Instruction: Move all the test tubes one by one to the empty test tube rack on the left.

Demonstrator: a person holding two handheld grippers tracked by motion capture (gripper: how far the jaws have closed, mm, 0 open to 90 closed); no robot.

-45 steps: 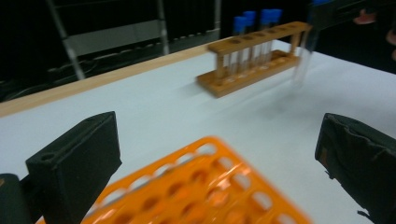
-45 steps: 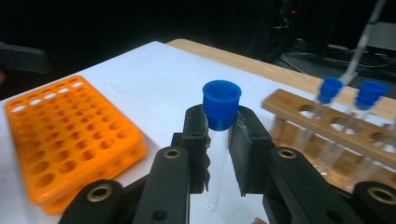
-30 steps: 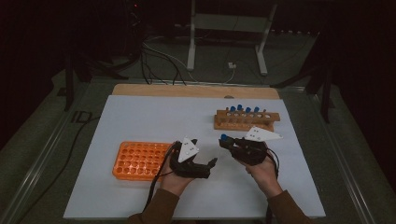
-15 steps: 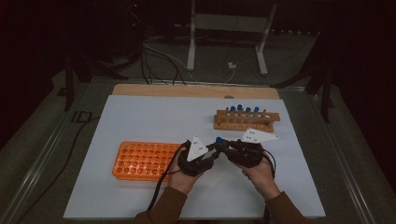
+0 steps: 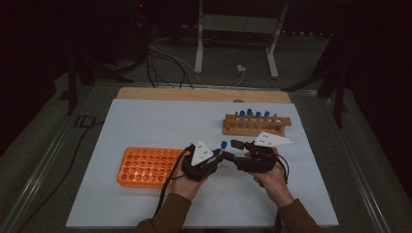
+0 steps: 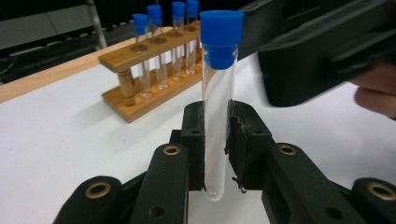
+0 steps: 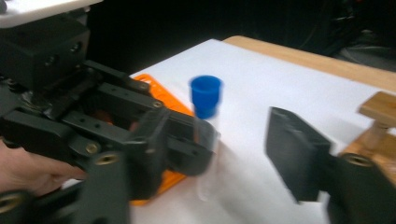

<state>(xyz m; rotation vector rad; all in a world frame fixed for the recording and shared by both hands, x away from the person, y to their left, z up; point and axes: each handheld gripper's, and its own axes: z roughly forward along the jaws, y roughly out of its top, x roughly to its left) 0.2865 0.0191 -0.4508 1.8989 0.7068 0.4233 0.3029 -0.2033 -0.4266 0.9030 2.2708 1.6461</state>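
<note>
1. my left claw is clamped on the test tube, pads pinching the glass low on its body, tube upright with its rounded bottom poking out below the pads; it's just finished closing, so this looks like a hand-over from one hand to the other
2. my right claw has just been letting go; its jaws are parted with the tube standing between them, and the pad I can see clearly is off the glass; the picture's blurry there, but I'd call it released
3. where the tube is: held up off the white mat, in the middle of the table between my two hands, between the orange rack and the wooden rack; from above you mostly just spot its blue cap
4. why grip it low? my guess is it keeps the cap end free, and the right claw had the upper part; for dropping it into the orange rack I'd probably want a higher grip though, since the bottom has to go into a hole first
5. counts: one tube in hand; four blue-capped tubes standing in the wooden rack, going by the left gripper view; from above it could be one more, hard to say; two racks; two claws; orange rack looks empty as far as I can tell
</note>
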